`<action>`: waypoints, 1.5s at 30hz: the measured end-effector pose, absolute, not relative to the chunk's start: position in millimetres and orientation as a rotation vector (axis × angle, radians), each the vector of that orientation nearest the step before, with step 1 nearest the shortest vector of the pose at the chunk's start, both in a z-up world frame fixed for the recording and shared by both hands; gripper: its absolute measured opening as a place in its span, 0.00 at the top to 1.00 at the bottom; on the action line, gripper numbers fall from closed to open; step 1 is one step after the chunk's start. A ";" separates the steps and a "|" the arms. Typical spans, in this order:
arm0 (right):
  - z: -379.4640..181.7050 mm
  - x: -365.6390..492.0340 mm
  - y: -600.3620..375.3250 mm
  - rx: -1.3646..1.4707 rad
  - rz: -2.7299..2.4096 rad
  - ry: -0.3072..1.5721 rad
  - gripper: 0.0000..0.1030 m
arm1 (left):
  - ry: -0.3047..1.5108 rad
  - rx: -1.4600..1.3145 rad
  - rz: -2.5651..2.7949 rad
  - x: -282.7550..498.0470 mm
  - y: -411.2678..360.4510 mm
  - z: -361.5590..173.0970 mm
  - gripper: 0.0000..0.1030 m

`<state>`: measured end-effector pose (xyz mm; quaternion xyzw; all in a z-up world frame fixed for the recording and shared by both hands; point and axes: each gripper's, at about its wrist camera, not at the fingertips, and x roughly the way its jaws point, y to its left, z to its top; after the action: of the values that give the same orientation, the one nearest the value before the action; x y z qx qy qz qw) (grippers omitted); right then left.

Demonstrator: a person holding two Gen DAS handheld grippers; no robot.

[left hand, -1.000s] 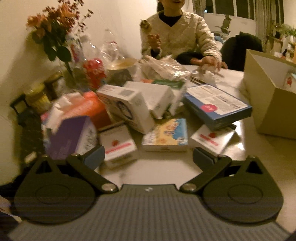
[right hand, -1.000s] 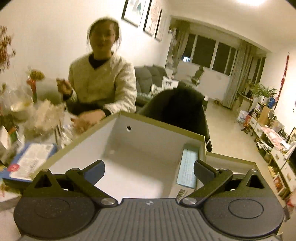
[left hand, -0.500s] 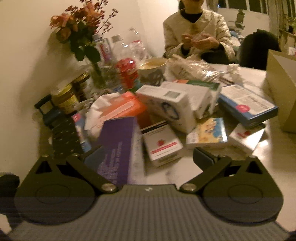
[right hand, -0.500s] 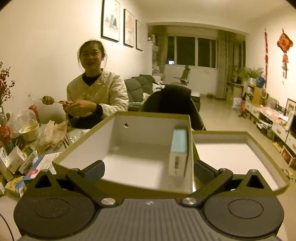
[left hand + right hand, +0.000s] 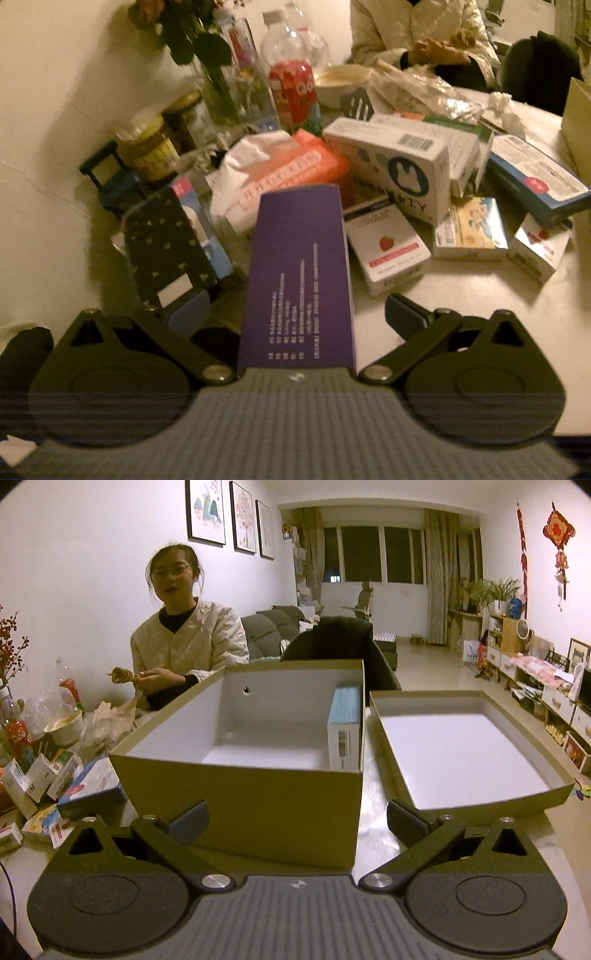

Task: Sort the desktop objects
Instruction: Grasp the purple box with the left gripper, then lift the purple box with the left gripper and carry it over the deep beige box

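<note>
Left gripper (image 5: 295, 314) fingers spread wide, a purple box (image 5: 299, 277) lying lengthwise between them, neither pad touching it. Crowded around it on the tabletop (image 5: 480, 295): a dark patterned box (image 5: 168, 243) just left by the left finger, an orange tissue pack (image 5: 291, 173) behind, a white strawberry box (image 5: 388, 251) just right, a big white box with a rabbit logo (image 5: 402, 166) behind that. Further right a cartoon-print box (image 5: 471, 230), a second strawberry box (image 5: 539, 247) and a blue flat box (image 5: 535, 181). At the back against the wall: jars (image 5: 147, 147), a flower vase (image 5: 218, 85), bottles (image 5: 295, 92), a bowl (image 5: 343, 81), crumpled plastic bags (image 5: 424, 88).

Right gripper (image 5: 297, 819) fingers spread wide, holding nothing, hovering in front of an open cardboard box (image 5: 251, 805); the box's near wall fills the gap ahead. Inside, a light blue box (image 5: 345, 727) stands on edge against the right wall. The box lid (image 5: 480, 797) lies open side up just to the right. A person in a white jacket (image 5: 188, 646) sits across the table, hands holding something small. Loose boxes lie piled at the left edge of the right view.
</note>
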<state>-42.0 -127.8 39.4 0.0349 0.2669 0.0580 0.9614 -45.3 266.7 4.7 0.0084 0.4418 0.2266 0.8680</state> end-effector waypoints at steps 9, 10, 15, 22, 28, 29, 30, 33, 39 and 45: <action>32.4 -43.7 -122.8 0.053 0.147 0.576 0.00 | 1.004 -0.026 0.440 -32.2 280.4 -5.2 0.17; 31.7 -43.7 -122.4 0.055 0.149 0.579 0.00 | 1.013 -0.028 0.438 -30.7 281.7 -6.7 0.19; 28.2 -42.9 -118.6 0.051 0.158 0.596 0.00 | 1.041 -0.045 0.421 -24.0 288.1 -13.8 0.29; 23.6 -39.5 -112.4 0.043 0.165 0.621 0.00 | 1.061 -0.055 0.398 -18.9 291.5 -21.9 0.33; 20.6 -37.5 -111.9 0.051 0.166 0.641 0.00 | 1.041 -0.094 0.382 -22.2 297.2 -19.9 0.37; 20.2 -37.4 -111.4 0.052 0.168 0.643 0.00 | 1.035 -0.104 0.380 -22.9 298.1 -19.4 0.38; 19.8 -37.4 -110.9 0.052 0.170 0.645 0.00 | 1.030 -0.114 0.379 -23.6 298.7 -19.0 0.38; 19.9 -37.6 -110.1 0.050 0.173 0.649 0.00 | 1.015 -0.128 0.381 -25.1 298.5 -18.1 0.38; 20.5 -37.7 -111.9 0.053 0.168 0.648 0.00 | 0.959 -0.151 0.382 -32.2 297.3 -4.6 0.38; 17.6 -37.3 -111.3 0.073 0.174 0.656 0.00 | 0.908 -0.155 0.379 -40.4 293.8 12.9 0.39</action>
<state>-37.3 -111.3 17.6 0.0356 0.3218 0.0854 0.9423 -40.4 293.8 12.9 -0.0745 0.4352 0.1818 0.8786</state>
